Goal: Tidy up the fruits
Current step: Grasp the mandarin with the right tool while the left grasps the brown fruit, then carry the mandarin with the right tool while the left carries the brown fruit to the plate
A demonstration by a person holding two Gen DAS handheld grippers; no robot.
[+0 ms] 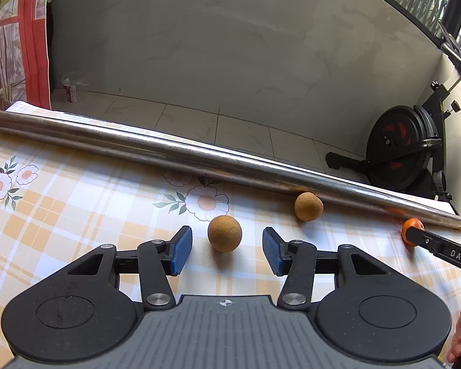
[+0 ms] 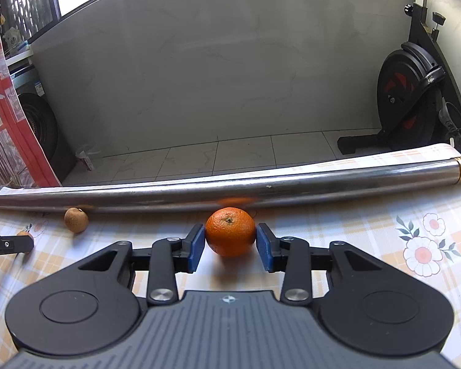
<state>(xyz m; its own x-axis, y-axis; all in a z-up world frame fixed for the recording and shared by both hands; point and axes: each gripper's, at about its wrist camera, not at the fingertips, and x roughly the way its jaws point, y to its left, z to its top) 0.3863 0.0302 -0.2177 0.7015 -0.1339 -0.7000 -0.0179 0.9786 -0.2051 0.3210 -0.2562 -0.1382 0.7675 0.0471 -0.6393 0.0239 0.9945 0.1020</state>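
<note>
1. Because our round fruits would roll, they seem to be kept against the metal pipe (image 2: 261, 184) lying along the far edge of the checked tablecloth (image 1: 61, 209).
2. Our orange (image 2: 230, 231) sits just short of the pipe, at twelve o'clock from the right gripper (image 2: 230, 247).
3. Its blue pads (image 2: 197, 246) press both flanks of the orange, pinching it.
4. Our left gripper (image 1: 227, 250) is spread wide around the near brown fruit (image 1: 224, 232), touching neither side.
5. A second brown fruit (image 1: 308, 206) rests at one o'clock, by the pipe.
</note>
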